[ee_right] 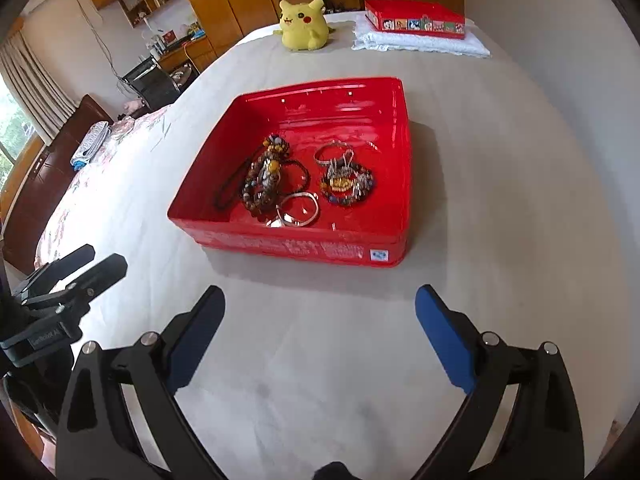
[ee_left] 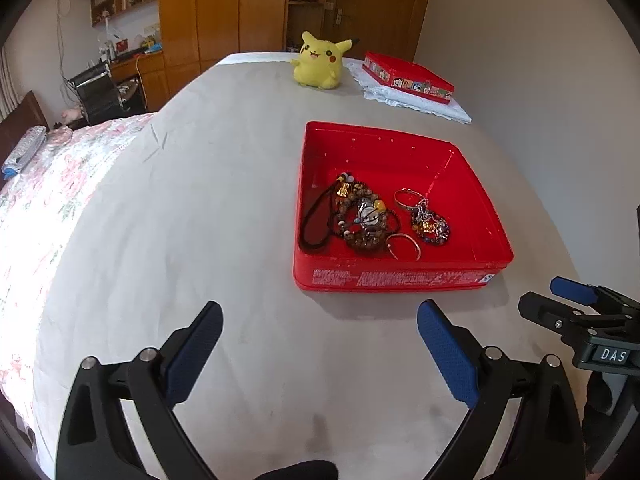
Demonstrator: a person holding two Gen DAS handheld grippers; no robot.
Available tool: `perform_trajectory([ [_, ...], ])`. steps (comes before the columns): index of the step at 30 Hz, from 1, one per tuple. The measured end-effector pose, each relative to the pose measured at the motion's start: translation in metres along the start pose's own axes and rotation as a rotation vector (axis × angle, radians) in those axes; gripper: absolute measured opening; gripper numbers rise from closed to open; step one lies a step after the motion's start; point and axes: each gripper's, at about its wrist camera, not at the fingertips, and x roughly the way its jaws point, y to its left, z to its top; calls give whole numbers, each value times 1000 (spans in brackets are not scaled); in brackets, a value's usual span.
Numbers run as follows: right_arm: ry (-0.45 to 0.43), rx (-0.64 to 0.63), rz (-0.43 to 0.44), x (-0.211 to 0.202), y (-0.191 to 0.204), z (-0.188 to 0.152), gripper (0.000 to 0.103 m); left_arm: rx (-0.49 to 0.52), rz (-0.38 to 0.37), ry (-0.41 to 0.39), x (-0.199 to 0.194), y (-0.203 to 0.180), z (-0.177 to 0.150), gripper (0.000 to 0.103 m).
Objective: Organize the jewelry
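Nearest the lens: left gripper [ee_left: 320,322] with jaws spread wide, nothing between them, hovering over bare grey bed cover [ee_left: 200,220]. Same for right gripper [ee_right: 320,308], jaws wide apart and empty, just right of the left one.

Just beyond both: open red tin [ee_left: 400,280] flat on the bed, lidless. Inside, toward the near wall, all the visible jewelry: wooden bead bracelets [ee_left: 362,220] tangled with a black cord [ee_left: 316,224], a thin gold bangle [ee_left: 404,246] touching that pile, a ring-shaped bangle [ee_left: 408,197] and a charm bracelet [ee_left: 430,226] a little apart to the right. Far half of tin bare.

Far end of bed: yellow plush toy [ee_left: 318,62], and beside it the red lid [ee_left: 408,76] with cartoon pictures, resting on folded white lace cloth [ee_left: 416,100].

Judgement: no loose pieces seen on the bed cover, so collecting looks done; pieces heaped, not sorted. Likely left: fetch lid, close tin.
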Motion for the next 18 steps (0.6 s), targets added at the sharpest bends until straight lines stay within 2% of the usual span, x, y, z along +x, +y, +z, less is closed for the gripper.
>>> perform_trajectory([
  [8, -2, 17, -9, 5, -2, 20, 96, 26, 26, 6, 10, -6, 22, 98],
  [18, 32, 24, -15, 27, -13, 25, 96, 11, -1, 43, 42, -1, 28, 98],
])
